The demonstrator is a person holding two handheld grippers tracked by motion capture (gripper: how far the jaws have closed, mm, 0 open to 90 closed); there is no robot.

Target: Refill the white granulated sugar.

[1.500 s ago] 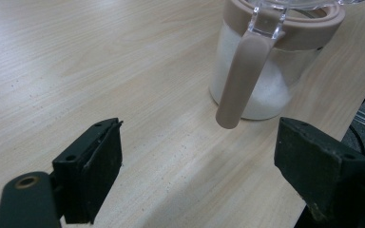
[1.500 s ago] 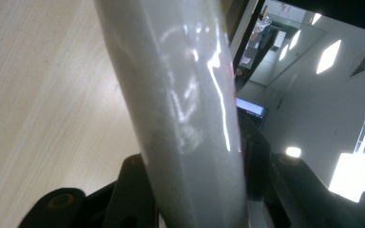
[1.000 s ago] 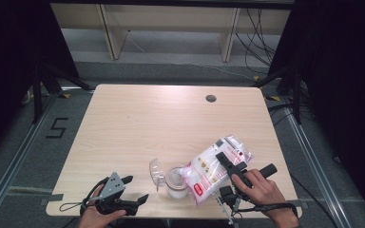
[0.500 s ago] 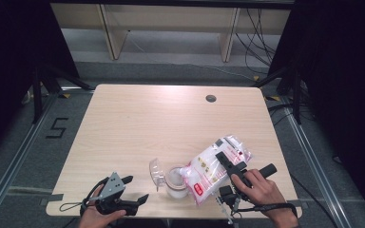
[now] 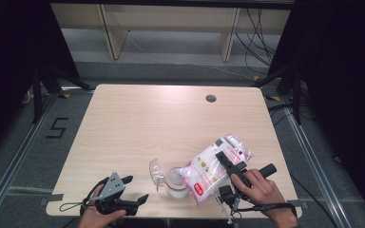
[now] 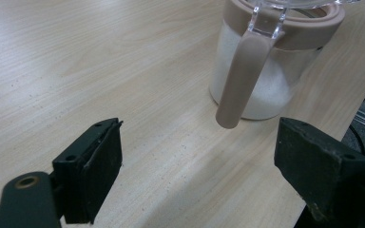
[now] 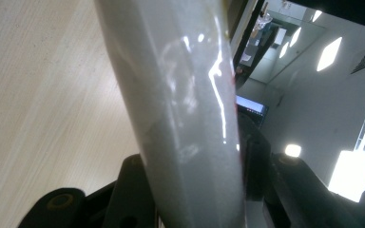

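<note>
A clear jar (image 5: 176, 183) with a beige rim stands near the table's front edge, part full of white grains, its clear lid (image 5: 156, 172) flipped up on its left. A pink-and-white plastic bag (image 5: 209, 168) of white grains lies tilted with its lower end over the jar's mouth. My right gripper (image 5: 224, 160) is shut on the bag's upper side, and the bag (image 7: 185, 104) rises between its jaws in the right gripper view. My left gripper (image 5: 138, 188) is open by the front left edge, left of the jar. Beyond its jaws stands the jar (image 6: 271, 80) with a beige latch strap (image 6: 240, 80) hanging down.
The wooden table (image 5: 171, 118) has a round cable hole (image 5: 211, 98) at the back right. Its front edge runs just under both hands. Dark stands and cables border the table on both sides, with a shelf frame behind.
</note>
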